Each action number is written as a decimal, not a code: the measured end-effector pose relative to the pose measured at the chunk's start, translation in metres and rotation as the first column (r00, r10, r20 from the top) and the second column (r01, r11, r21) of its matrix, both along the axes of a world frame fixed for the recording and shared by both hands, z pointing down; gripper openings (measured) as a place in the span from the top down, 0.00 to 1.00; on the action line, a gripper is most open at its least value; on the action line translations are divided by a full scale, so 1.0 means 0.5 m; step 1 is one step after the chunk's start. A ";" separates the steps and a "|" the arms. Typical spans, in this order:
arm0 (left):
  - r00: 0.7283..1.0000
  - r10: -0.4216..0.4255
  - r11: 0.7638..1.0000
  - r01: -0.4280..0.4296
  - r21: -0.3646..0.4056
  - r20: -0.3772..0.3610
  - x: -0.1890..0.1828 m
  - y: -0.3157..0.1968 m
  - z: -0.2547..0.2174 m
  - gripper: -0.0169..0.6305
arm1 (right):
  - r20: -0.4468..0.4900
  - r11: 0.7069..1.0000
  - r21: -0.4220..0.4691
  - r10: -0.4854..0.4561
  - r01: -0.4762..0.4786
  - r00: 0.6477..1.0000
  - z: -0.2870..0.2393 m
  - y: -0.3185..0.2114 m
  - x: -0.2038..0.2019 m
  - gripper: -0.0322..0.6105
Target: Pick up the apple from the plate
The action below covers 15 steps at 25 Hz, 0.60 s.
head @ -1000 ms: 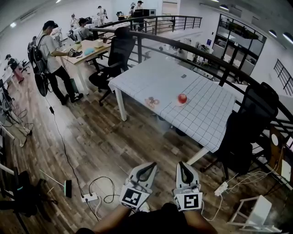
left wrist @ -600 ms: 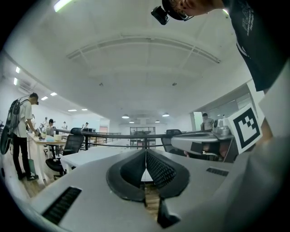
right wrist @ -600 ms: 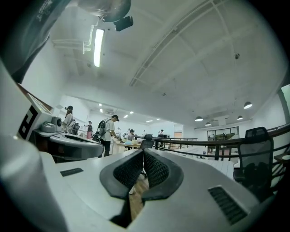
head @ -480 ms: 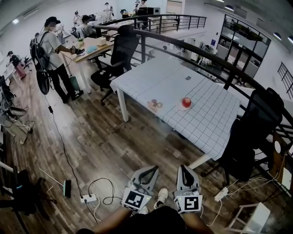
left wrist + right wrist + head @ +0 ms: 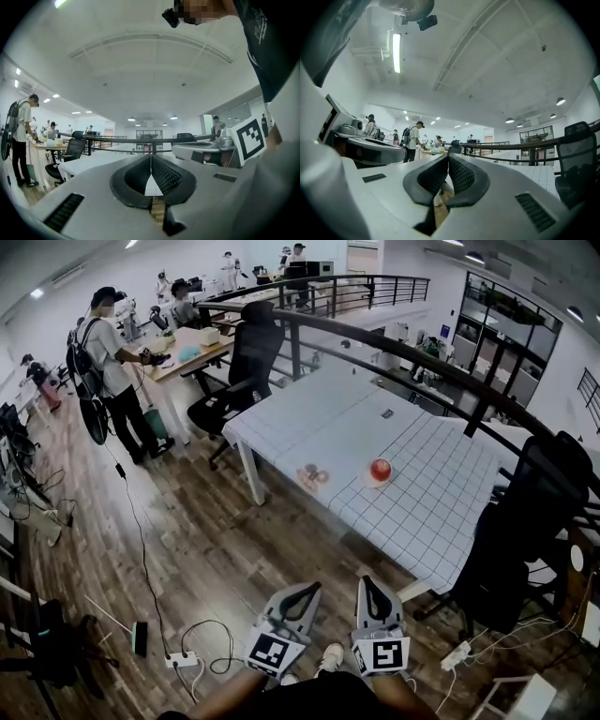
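Carrying left gripper [image 5: 312, 587] and right gripper [image 5: 366, 581] clamped shut on nothing. Spotting apple [image 5: 380, 469] on plate [image 5: 369, 480] well ahead of the jaws, up on table [image 5: 319, 418]. Could easily bump it rolling off the plate if arriving without opening up first.

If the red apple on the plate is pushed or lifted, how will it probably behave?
The round red apple would probably roll if nudged sideways, being ball-shaped. It likely stays stiff under a grip, though its curved skin may slip. The small pale plate under it looks light and could slide on the white checked tablecloth.
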<state>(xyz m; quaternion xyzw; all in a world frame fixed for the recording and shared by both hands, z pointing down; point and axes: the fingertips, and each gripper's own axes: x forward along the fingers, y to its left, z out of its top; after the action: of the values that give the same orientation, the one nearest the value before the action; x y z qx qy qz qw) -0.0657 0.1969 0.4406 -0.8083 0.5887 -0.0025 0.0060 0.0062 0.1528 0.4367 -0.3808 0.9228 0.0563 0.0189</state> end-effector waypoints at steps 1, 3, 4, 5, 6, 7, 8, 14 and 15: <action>1.000 -0.010 1.000 0.010 -0.007 0.007 -0.002 -0.014 0.003 0.94 | 0.005 1.000 -0.001 -0.004 0.004 1.000 -0.003 -0.015 0.000 0.91; 0.999 -0.022 0.999 0.023 -0.023 0.028 -0.003 -0.037 0.010 0.94 | 0.022 1.000 -0.009 -0.003 0.003 1.000 -0.010 -0.041 0.004 0.91; 0.999 -0.028 0.999 0.028 -0.024 0.038 -0.002 -0.047 0.011 0.94 | 0.028 1.000 -0.014 -0.002 0.003 1.000 -0.011 -0.052 0.008 0.91; 0.998 -0.034 0.999 0.035 -0.021 0.049 -0.001 -0.056 0.011 0.94 | 0.030 1.000 -0.018 -0.004 0.005 1.000 -0.010 -0.063 0.012 0.91; 0.997 -0.041 0.999 0.043 -0.021 0.060 0.000 -0.065 0.012 0.94 | 0.031 1.000 -0.020 -0.008 0.008 1.000 -0.006 -0.073 0.016 0.91; 0.997 -0.047 0.999 0.049 -0.023 0.066 0.002 -0.074 0.013 0.94 | 0.031 1.000 -0.021 -0.011 0.012 0.999 -0.004 -0.082 0.021 0.91; 0.996 -0.051 0.998 0.053 -0.027 0.069 0.003 -0.083 0.015 0.94 | 0.032 1.000 -0.023 -0.014 0.015 0.999 -0.001 -0.091 0.025 0.91; 0.995 -0.053 0.997 0.057 -0.048 0.081 0.026 -0.130 0.023 0.94 | 0.020 0.999 -0.027 -0.029 0.029 0.999 0.012 -0.137 0.054 0.91; 0.996 -0.057 0.997 0.060 -0.047 0.071 0.030 -0.138 0.022 0.94 | 0.014 0.999 -0.024 -0.031 0.031 0.999 0.015 -0.147 0.059 0.91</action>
<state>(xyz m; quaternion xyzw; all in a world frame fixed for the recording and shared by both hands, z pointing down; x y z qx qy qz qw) -0.0506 0.1280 0.4515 -0.7900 0.6113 -0.0453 0.0066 0.0357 0.0793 0.4442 -0.3670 0.9290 0.0421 0.0214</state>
